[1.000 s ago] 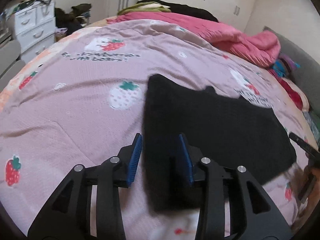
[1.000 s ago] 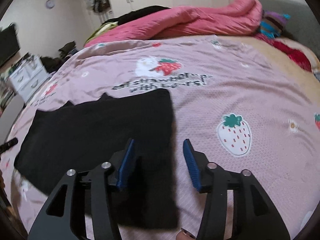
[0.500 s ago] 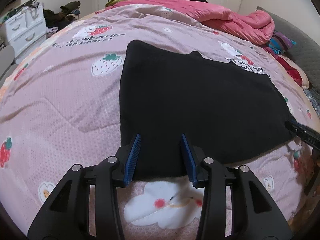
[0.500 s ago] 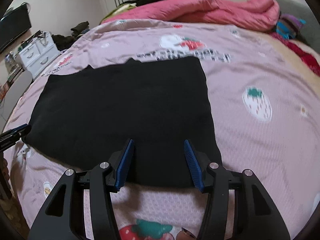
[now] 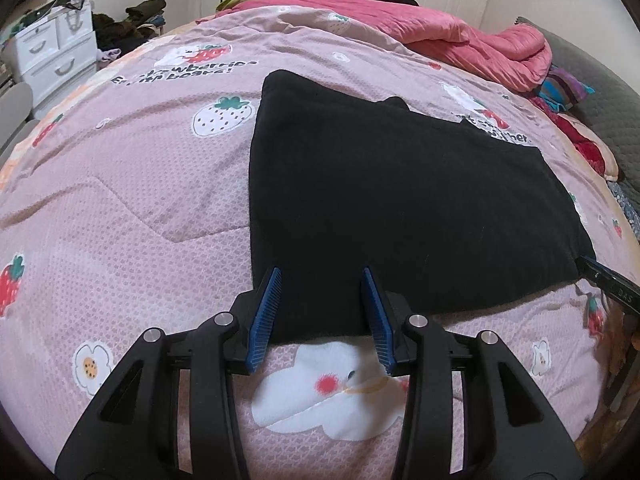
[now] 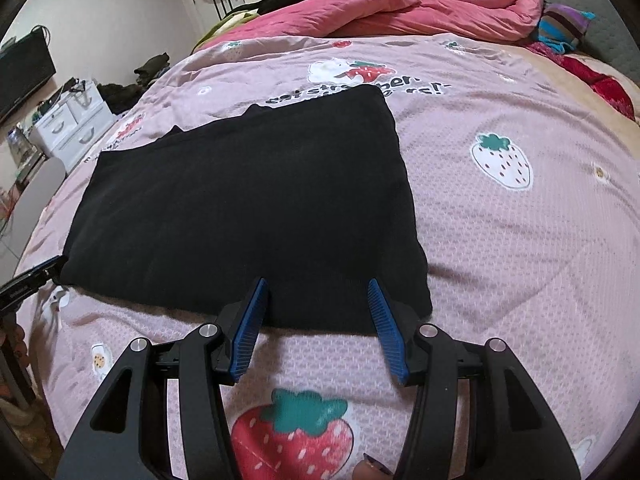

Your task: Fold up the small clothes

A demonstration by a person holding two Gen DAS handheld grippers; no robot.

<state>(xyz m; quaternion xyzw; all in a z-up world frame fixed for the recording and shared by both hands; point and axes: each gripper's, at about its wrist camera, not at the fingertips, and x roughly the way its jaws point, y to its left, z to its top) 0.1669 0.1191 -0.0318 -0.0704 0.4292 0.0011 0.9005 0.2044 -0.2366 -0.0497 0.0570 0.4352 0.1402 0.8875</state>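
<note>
Pink bedding with strawberry prints filled the room's wide bed [image 5: 120, 208], and on this cover we had a black garment [image 5: 392, 208] lying flat, already doubled into a broad rectangle. Our left gripper [image 5: 322, 312] pointed down at the near left corner of the cloth, its blue pads apart, with the near hem between them but not pinched. Our right gripper [image 6: 318, 322] stood the same way at the near right corner of the black garment [image 6: 248, 208], also apart and holding nothing.

We judged the cloth to be a soft, light knit, a little thick, which would bend easily and sag if it was lifted by one point only. It seemed not slippery against the textured cover. The best place to take hold looked to be the two near corners, one for each gripper, so the hem would stay straight.

Ahead of the grippers the bed was free up to the rumpled pink blanket [image 6: 420, 4]. To the left of our left gripper, and to the right of our right one, the cover was bare. A white drawer unit [image 5: 52, 56] stood far to the left, well apart.
</note>
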